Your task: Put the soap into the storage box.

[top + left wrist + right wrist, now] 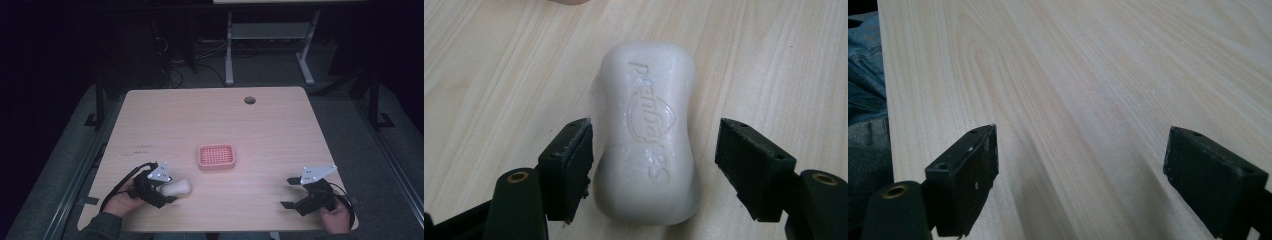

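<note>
A white bar of soap [649, 132] with raised lettering lies flat on the wooden table [260, 125]; in the high view the soap [178, 187] sits at the front left. My left gripper [654, 167] straddles its near end, jaws open, the left pad close to the soap's side, the right pad apart from it. From above, the left gripper [167, 188] points right along the table. A pink slotted soap dish [216, 156] rests at mid-table, beyond the soap. My right gripper [289, 192] stands open at the front right over bare wood, nothing between its fingers [970, 177].
A round cable hole [249, 100] sits near the table's far edge. The table's front edge runs just below both hands. Blue denim [865, 75] shows past the table edge in the right gripper view. Desk legs [229, 47] stand on the floor behind.
</note>
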Demonstrator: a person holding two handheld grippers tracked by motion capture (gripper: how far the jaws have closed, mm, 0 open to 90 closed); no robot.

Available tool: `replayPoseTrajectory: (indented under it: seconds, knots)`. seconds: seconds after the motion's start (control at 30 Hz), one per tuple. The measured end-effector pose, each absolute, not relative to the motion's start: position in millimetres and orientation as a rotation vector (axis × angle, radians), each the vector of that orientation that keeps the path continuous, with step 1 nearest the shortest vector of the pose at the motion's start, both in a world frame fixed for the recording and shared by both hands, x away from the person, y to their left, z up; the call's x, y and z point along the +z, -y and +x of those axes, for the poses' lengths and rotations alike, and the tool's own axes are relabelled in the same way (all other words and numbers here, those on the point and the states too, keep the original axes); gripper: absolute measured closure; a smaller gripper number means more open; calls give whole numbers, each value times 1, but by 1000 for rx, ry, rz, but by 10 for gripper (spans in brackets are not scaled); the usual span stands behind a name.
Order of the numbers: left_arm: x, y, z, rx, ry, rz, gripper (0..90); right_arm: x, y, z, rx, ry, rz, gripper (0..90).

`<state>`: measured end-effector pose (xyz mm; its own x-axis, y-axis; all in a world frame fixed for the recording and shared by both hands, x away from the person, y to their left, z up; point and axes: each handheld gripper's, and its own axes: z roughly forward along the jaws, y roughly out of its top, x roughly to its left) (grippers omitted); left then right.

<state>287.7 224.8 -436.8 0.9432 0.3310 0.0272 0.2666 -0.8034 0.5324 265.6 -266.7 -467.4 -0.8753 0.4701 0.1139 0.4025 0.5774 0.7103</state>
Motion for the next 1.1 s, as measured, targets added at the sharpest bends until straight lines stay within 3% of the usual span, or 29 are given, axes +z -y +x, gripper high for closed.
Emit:
replayPoseTrajectory:
  seconds: [1.1]
  knots:
    - [-446, -212, 300, 130, -390, 2610, 472, -466, 266, 265, 1191, -2710, 738, 141]
